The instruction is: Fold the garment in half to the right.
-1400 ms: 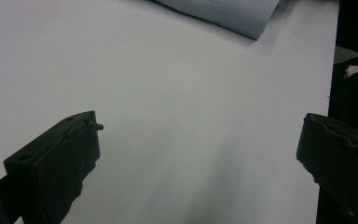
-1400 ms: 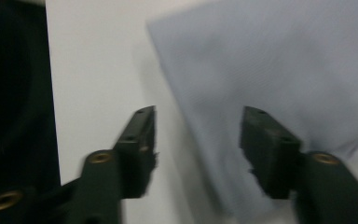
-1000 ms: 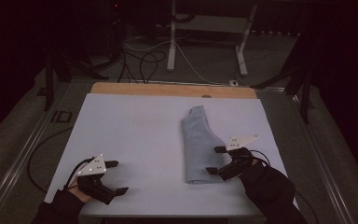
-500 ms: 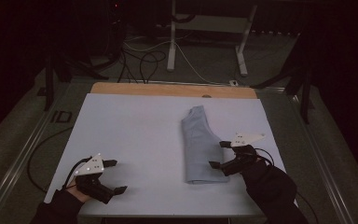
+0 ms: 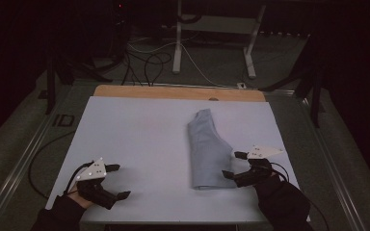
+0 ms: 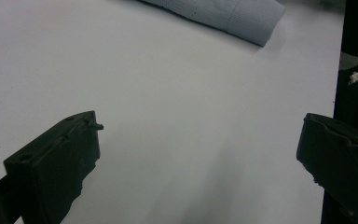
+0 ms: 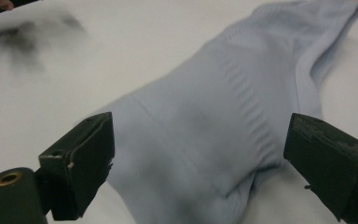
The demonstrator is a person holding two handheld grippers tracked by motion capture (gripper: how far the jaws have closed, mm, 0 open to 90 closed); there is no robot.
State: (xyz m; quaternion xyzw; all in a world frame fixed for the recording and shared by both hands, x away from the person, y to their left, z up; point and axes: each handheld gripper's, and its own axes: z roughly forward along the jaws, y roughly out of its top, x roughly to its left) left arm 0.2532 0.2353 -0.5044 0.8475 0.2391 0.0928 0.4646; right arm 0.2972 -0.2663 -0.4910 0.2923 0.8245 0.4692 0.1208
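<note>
A pale blue sock (image 5: 205, 149) lies flat right of centre on the white table (image 5: 135, 139), its far end cut off in the left gripper view. The right tool (image 5: 234, 165) sits at its near right edge, jaws wide apart and holding nothing. The left tool (image 5: 117, 181), near left, is spread wide too; the room beyond is too dark to make out.

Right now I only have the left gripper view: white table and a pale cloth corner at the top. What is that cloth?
Observer: A light blue sock, lying flat on the right half of the table.
Operator: Where are the right tongs?
Observer: The right tongs sit at the sock's near right edge, open.
Operator: Gripping it?
Observer: No. In the right gripper view the sock lies between the spread jaws, unpinched.
</note>
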